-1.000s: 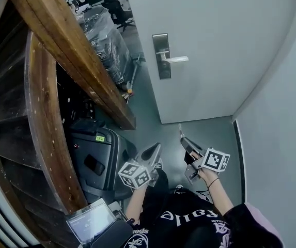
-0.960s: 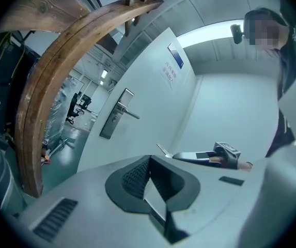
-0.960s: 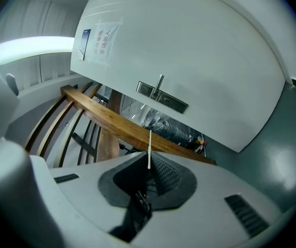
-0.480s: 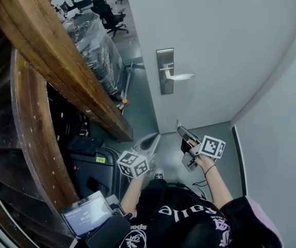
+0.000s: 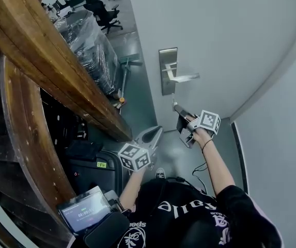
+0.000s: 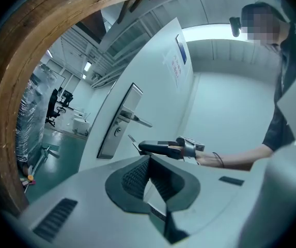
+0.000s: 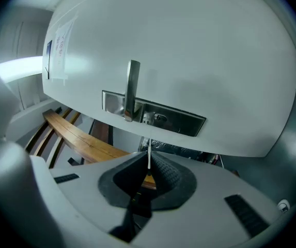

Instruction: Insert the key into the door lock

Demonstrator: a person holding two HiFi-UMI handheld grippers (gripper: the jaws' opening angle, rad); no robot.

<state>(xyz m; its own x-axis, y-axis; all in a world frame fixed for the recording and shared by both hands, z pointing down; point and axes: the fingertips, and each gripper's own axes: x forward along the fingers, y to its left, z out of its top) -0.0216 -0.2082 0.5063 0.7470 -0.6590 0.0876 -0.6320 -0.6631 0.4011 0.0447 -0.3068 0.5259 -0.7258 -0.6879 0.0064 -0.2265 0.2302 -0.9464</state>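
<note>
The white door carries a metal lock plate (image 5: 167,71) with a lever handle (image 5: 183,77). My right gripper (image 5: 178,109) is shut on a thin key (image 5: 174,104), whose tip points up at the plate from just below it. In the right gripper view the key blade (image 7: 149,154) sticks out of the shut pads, a short way from the keyhole (image 7: 159,118) beside the handle (image 7: 133,89). My left gripper (image 5: 155,132) hangs lower and to the left, shut on nothing. Its view shows its own tips (image 6: 149,159), the key (image 6: 133,140) and the plate (image 6: 118,123).
A curved wooden beam (image 5: 49,61) runs along the left. Behind it stand plastic-wrapped goods (image 5: 88,40) and a black case (image 5: 93,164). A small screen (image 5: 83,211) sits near the person's waist. A white wall (image 5: 277,138) closes the right side.
My right gripper has lifted the key up and forward, from floor level in the head view to just under the lock plate. The left gripper has barely moved.
</note>
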